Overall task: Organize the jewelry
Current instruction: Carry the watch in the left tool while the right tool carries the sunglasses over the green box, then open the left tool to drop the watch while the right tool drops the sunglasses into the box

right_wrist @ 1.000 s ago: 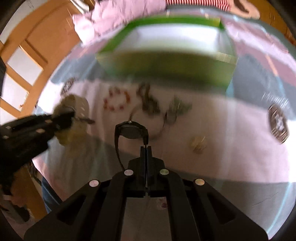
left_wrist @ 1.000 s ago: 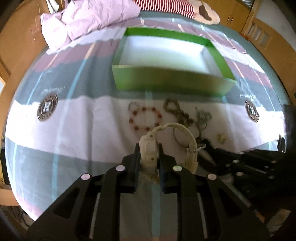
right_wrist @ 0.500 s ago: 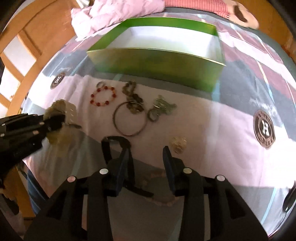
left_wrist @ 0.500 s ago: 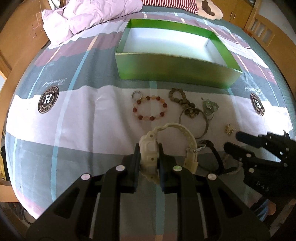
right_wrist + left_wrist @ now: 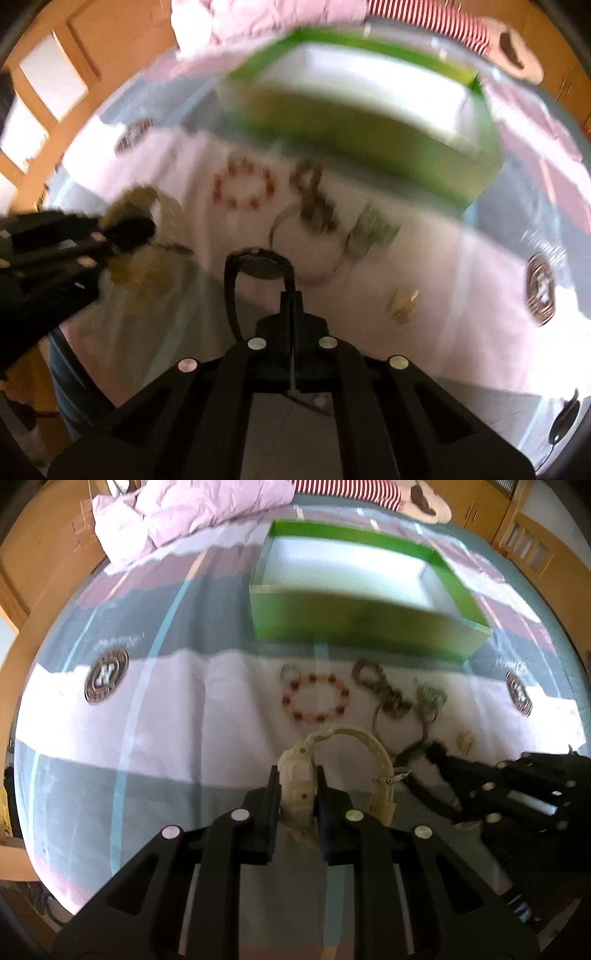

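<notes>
My left gripper point(image 5: 296, 782) is shut on a cream plastic watch point(image 5: 343, 760), held above the bed. My right gripper point(image 5: 291, 295) is shut on the strap of a black watch point(image 5: 258, 266) and lifts it; this gripper also shows in the left wrist view point(image 5: 439, 753). An open green box point(image 5: 354, 587) with a white inside sits farther back on the bed. In front of it lie a red bead bracelet point(image 5: 316, 701), a dark bead bracelet point(image 5: 380, 690), a thin metal bangle point(image 5: 306, 247), a greenish trinket point(image 5: 430, 698) and a small gold piece point(image 5: 465, 742).
The bed has a striped sheet with round logo patches point(image 5: 107, 675). A pink crumpled quilt point(image 5: 184, 513) and a striped pillow point(image 5: 347, 487) lie at the head. Wooden furniture point(image 5: 528, 546) borders the bed.
My right gripper, open half a second ago over the black watch, has shut on its strap and lifted it. My left gripper keeps holding the cream watch and has moved closer to the box.
</notes>
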Available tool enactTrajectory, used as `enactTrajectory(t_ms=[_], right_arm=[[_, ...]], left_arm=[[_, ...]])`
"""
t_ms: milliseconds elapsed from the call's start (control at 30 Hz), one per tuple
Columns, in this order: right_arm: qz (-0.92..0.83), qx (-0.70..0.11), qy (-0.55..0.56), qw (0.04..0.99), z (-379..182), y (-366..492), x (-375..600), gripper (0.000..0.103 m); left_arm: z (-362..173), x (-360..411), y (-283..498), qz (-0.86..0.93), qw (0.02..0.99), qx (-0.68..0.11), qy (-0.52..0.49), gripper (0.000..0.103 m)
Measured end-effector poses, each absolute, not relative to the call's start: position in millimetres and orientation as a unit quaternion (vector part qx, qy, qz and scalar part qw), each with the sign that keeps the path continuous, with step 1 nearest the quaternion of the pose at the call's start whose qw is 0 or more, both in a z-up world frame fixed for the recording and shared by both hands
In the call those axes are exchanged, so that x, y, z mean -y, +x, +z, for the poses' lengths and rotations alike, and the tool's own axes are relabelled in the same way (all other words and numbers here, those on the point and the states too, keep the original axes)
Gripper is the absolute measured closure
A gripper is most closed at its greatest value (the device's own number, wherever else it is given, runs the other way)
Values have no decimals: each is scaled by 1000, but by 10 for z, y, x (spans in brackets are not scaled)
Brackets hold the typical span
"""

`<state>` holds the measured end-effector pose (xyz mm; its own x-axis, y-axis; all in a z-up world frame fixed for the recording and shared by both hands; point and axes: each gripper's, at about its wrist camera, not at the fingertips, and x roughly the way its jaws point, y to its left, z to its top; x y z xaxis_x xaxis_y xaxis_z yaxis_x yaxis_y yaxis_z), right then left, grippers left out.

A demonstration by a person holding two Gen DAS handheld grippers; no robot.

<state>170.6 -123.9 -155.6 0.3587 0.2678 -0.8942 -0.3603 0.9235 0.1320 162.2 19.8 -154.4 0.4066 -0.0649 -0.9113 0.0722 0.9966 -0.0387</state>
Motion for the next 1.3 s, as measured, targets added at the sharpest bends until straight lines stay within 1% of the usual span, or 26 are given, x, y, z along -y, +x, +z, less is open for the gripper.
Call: enactTrajectory(t_ms=[167,233,300,400,567,667,767,800,833,867,900,933,967,1033,1167,1233,1300], right_arm=[[163,-470,-18,867,-922,2065,1470,101],[143,-448,-5,882,-733,2280,1607,101],[126,-440,7,889,-677,2521,1690,101],[108,-447,21,888,-795,2899,1738,101],[77,-482,9,873,-1276,3334,1693,101],[69,-503,19,861,-1551,3466,1705,101],[58,-512,18,857,-1703,3535,1709,101],[57,-514,16,855,-1727,3544,1707,100],[58,-515,14,855,-1734,3531,1709,98],[59,-512,14,857,-1723,3523,1710,92],[61,-509,15,859,-1689,3505,1717,80],[62,-501,17,863,-1633,3460,1741,73],[64,-493,22,868,-1553,3406,1769,69],[75,-477,41,875,-1379,3258,1852,69],[95,-455,63,883,-1065,2751,2073,69],[101,-462,64,879,-1063,2444,2183,69],[101,-475,64,872,-1164,2215,2269,69]], left_arm=[[-1171,-161,1898,-49,860,-507,3,85],[-981,-122,2097,-57,872,-486,2,85],[-868,-69,2368,-62,878,-475,1,85],[-872,13,2764,-62,878,-474,8,85],[-1167,60,3358,-42,867,-496,8,85],[-1376,83,3522,-40,856,-516,7,85],[-1591,123,3648,-34,846,-532,11,84],[-1619,118,3658,-31,846,-532,12,83],[-1638,122,3677,-30,846,-532,14,72],[-1642,131,3683,-28,846,-532,16,59],[-1619,133,3674,-26,848,-528,17,54],[-1591,130,3660,-25,851,-524,18,51],[-1552,127,3632,-26,853,-521,19,51],[-1444,97,3538,-34,857,-514,14,52],[-1179,-57,3037,-41,872,-487,5,54],[-1145,-147,2789,-43,875,-481,-1,55],[-1223,-265,2471,-43,872,-487,-6,58]])
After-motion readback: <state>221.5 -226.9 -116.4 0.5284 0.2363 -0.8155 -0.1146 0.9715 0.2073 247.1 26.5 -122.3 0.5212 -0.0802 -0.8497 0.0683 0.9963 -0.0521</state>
